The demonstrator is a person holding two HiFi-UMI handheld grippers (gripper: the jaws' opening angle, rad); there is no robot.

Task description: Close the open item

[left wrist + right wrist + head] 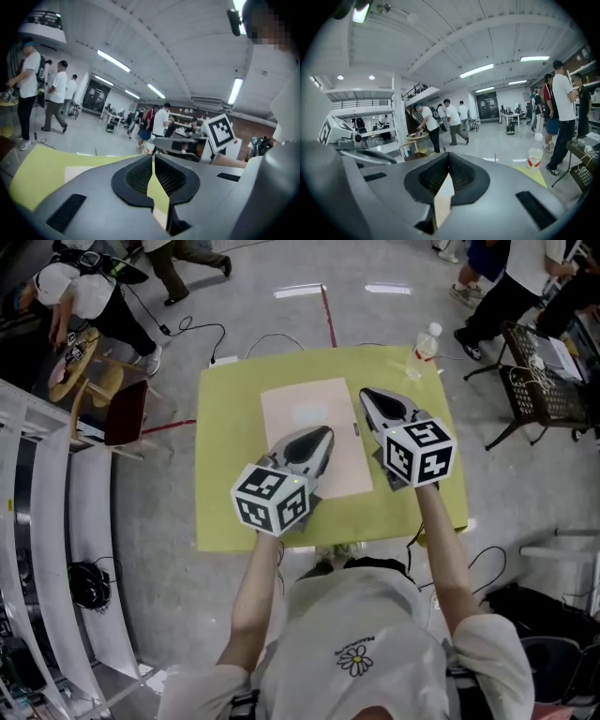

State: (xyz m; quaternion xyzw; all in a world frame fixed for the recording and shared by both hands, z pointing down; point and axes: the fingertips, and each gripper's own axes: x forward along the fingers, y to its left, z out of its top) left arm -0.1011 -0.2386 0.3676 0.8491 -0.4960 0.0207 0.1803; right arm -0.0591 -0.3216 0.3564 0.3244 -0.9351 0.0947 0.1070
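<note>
Left tongs [326,432] and right tongs [366,393] — shut, empty — hover over the beige item [291,399].

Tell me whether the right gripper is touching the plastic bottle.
Apart. The right gripper view shows the bottle standing on the table's far corner, well beyond the right gripper, whose jaws are shut with nothing between them.

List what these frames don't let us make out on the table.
- Beige sheet: head view, near part covered by left hand-held gripper; whether it is something open, cannot tell.
- Pale patch on it: head view, too small to name.
- Bottle label: too small in head view, blurred in right gripper view.
- Table: right gripper view, mostly behind the body of the right hand-held gripper.
</note>
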